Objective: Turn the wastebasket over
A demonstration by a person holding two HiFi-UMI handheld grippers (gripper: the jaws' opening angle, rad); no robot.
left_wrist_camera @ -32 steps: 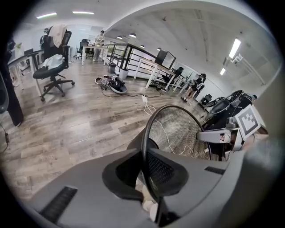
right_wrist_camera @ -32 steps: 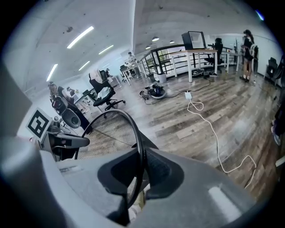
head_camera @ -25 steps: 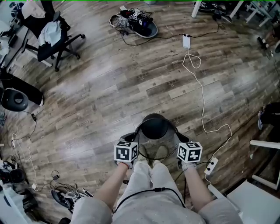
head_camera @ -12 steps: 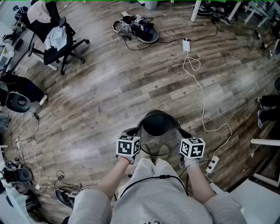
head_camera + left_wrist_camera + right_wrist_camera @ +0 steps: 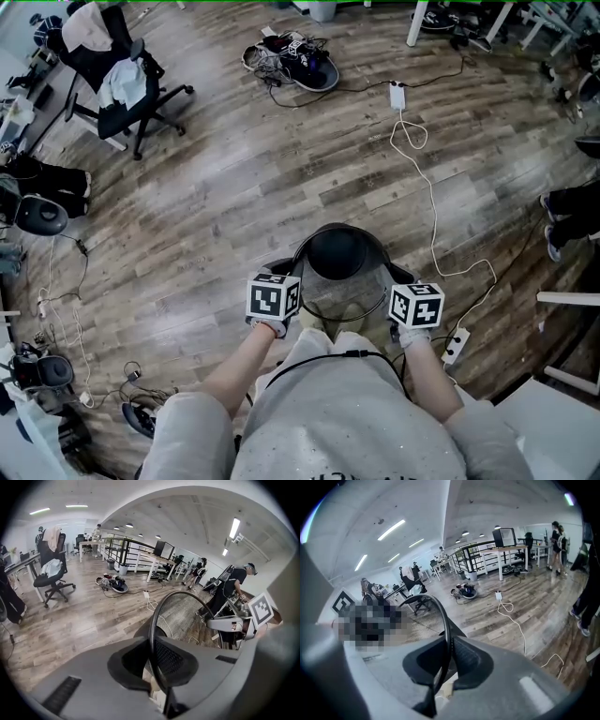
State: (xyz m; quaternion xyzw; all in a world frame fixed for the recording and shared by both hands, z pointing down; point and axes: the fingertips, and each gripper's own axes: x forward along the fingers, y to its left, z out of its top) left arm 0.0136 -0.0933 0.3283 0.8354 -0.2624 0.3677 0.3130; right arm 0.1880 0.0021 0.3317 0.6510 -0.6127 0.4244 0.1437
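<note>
left gripper (image 5: 152, 656): jaws pressed together on the wastebasket (image 5: 343, 292) rim, thin black ring runs straight between the pads
right gripper (image 5: 446, 660): same, pinching the rim on the opposite side
head view: wastebasket is lower centre of frame, close in front of the person (image 5: 347, 422), one gripper at its left edge and one at its right
black mesh wall, opening faces up toward the camera, dark solid base shows at the far end, so not turned over yet
wood floor (image 5: 216, 206) all round it
white cable (image 5: 433, 211) snakes down the right of the frame to a power strip (image 5: 454, 349) just right of the right gripper
office chair (image 5: 127, 89) upper left, pile of shoes and cables (image 5: 291, 52) top centre, both well apart from the wastebasket
</note>
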